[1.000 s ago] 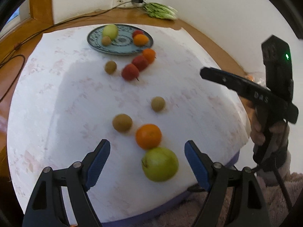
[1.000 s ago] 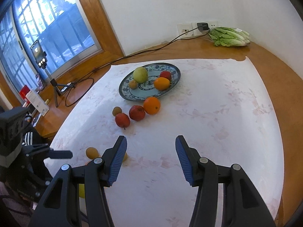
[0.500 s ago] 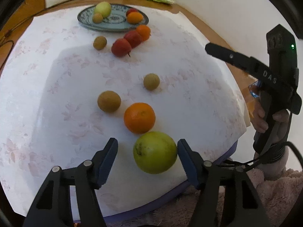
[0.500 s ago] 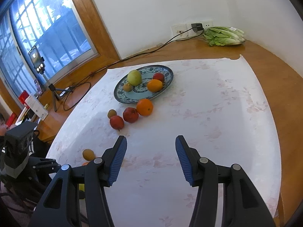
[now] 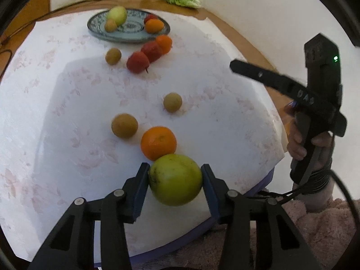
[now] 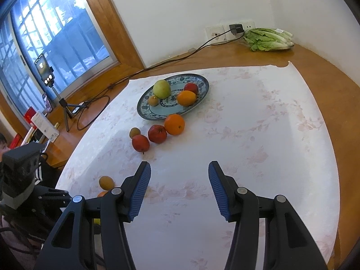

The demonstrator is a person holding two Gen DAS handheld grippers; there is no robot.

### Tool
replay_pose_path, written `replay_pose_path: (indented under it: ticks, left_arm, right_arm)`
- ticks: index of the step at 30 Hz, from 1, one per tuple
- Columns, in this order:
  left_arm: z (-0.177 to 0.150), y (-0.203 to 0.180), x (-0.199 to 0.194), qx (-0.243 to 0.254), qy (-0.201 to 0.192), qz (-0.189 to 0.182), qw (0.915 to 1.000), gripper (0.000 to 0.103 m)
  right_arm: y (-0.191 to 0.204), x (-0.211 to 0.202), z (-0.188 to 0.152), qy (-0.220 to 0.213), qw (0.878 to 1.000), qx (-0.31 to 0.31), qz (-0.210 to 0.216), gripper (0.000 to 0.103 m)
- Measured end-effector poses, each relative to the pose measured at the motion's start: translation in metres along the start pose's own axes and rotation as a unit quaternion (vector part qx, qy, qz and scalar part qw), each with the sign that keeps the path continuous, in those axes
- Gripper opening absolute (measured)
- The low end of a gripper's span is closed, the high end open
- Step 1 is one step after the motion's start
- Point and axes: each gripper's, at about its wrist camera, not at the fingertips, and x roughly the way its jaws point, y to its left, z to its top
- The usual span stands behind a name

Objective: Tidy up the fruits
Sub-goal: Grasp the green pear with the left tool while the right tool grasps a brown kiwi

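On the left we had our left claw closing in on the big green fruit at the near edge of the counter; its jaws had just been narrowing, and both blue pads now sat against the fruit's widest girth, one on each flank. We judged it round, firm and fairly heavy for its kind, with a smooth skin that could slide if pinched high or low, so the hold across the middle looked right, and a gentle squeeze should spare it bruising. An orange lay touching it just beyond, likely to roll when the green one lifted. Farther off stood the patterned plate, already bearing four fruits, where we reckoned this one belonged. On the right, our right claw hung part open and empty above bare cloth, well apart from any fruit.
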Motion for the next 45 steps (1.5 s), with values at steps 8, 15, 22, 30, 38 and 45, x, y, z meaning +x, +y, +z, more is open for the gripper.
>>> replay_pose_path:
  ticks: [8, 15, 22, 30, 38, 45]
  left_arm:
    - [0.022, 0.017, -0.021, -0.020, -0.052, 0.025, 0.9981, 0.049]
    - [0.038, 0.033, -0.026, -0.040, -0.081, 0.051, 0.9946, 0.049]
    - [0.046, 0.044, -0.023, -0.046, -0.092, 0.089, 0.9907, 0.049]
    - [0.050, 0.051, -0.016, -0.055, -0.091, 0.086, 0.9906, 0.049]
    - [0.050, 0.054, -0.013, -0.059, -0.091, 0.085, 0.9904, 0.049]
    - [0.050, 0.055, -0.011, -0.061, -0.090, 0.084, 0.9905, 0.049]
  right_arm:
    - [0.004, 0.011, 0.000, 0.013, 1.000, -0.004, 0.003, 0.055]
    - [0.016, 0.019, -0.004, 0.031, 0.999, -0.020, 0.018, 0.055]
    - [0.036, 0.038, -0.013, 0.060, 0.997, -0.044, 0.035, 0.055]
    - [0.060, 0.059, -0.021, 0.092, 0.991, -0.090, 0.043, 0.040]
    - [0.065, 0.068, -0.021, 0.101, 0.989, -0.101, 0.036, 0.034]
    - [0.065, 0.073, -0.022, 0.105, 0.989, -0.103, 0.030, 0.030]
